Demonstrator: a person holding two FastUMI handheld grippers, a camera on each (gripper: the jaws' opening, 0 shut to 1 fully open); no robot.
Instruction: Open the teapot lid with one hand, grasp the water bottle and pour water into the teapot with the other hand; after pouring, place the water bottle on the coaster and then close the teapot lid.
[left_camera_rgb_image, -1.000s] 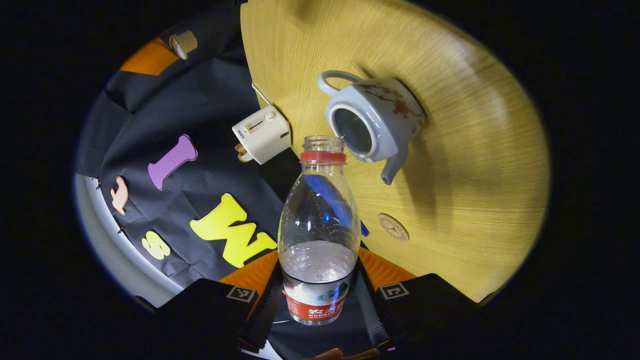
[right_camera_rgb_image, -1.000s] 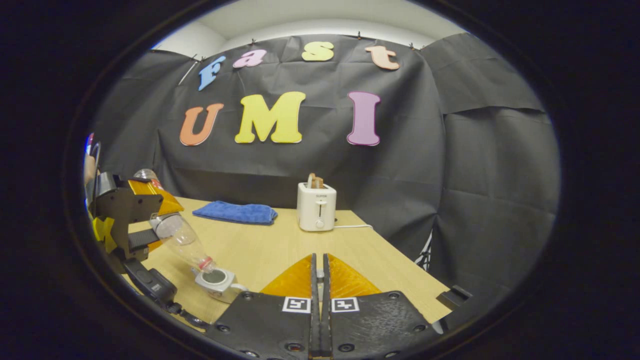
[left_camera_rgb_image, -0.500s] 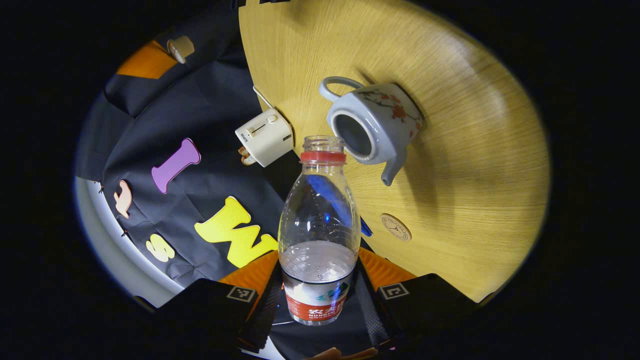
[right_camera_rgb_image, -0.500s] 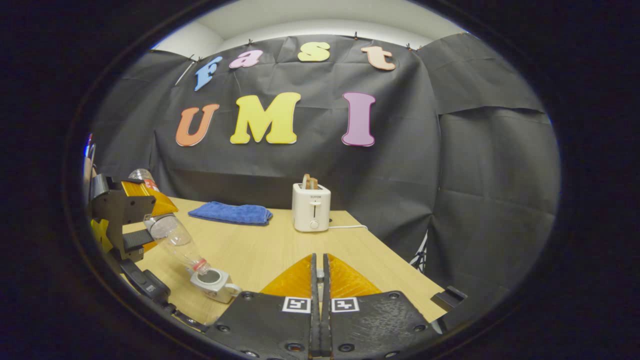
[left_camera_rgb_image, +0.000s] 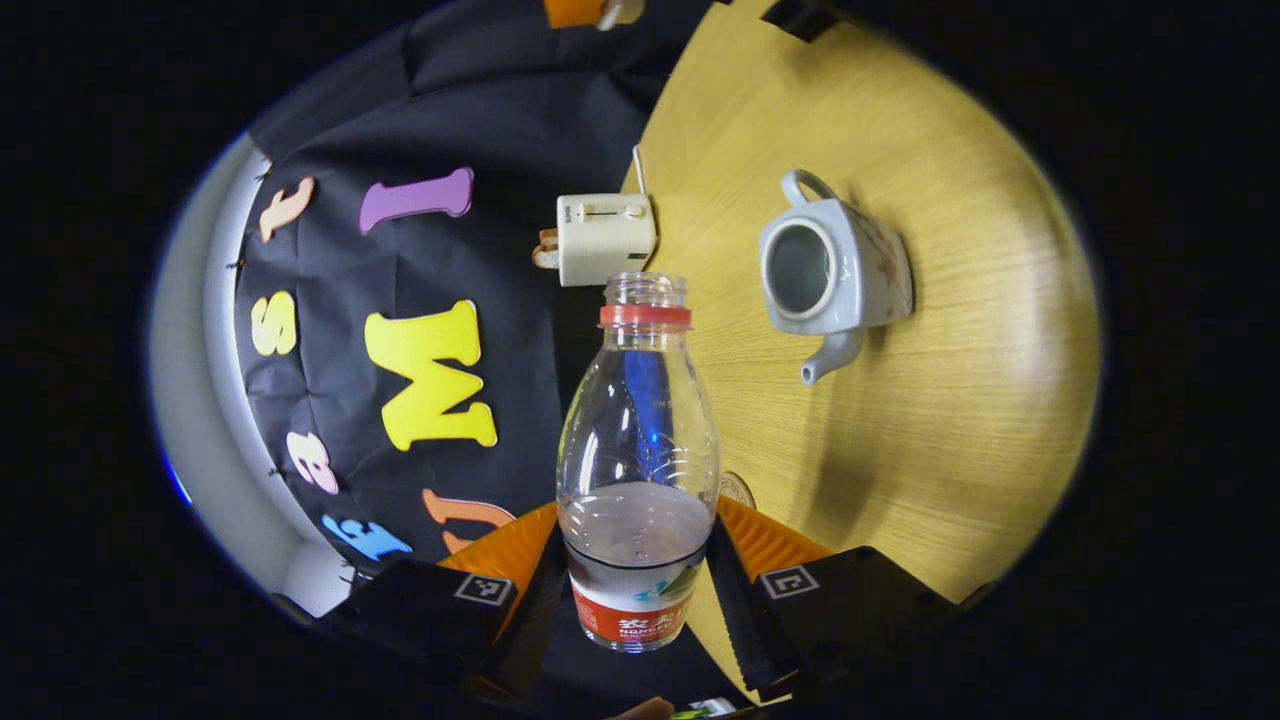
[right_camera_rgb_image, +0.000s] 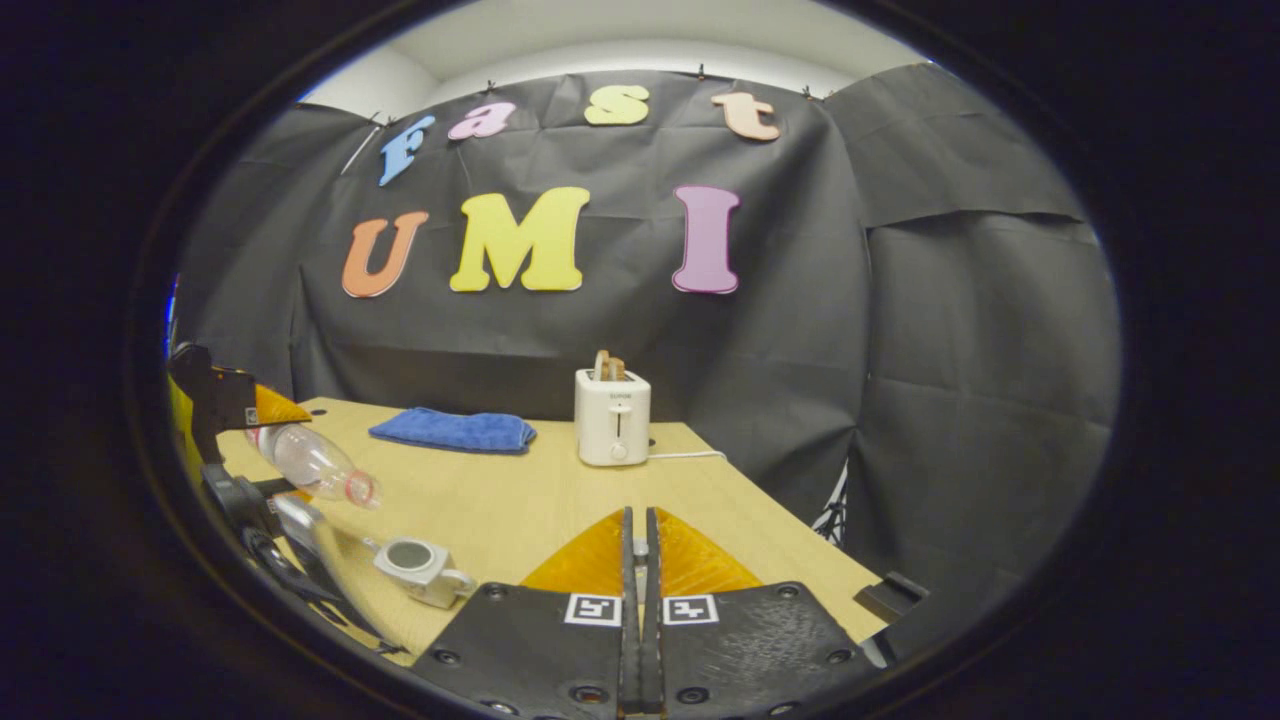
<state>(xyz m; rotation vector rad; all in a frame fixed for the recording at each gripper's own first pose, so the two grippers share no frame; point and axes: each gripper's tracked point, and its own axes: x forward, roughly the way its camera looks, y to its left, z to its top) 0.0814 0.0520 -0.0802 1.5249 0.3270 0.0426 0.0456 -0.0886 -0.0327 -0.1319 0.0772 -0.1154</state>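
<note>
Left tool gripping clear plastic water bottle with red collar, uncapped, lying near-horizontal above wooden counter. White ceramic teapot standing lidless beside it. Right tool closing fully; held item indiscernible. Uprighting bottle first, then lowering squarely onto round coaster.

We see a clear, glossy plastic bottle with a paper-like label, a glazed, shiny ceramic teapot, a matt wood-grain tabletop, a smooth plastic toaster, and a soft blue cloth.
</note>
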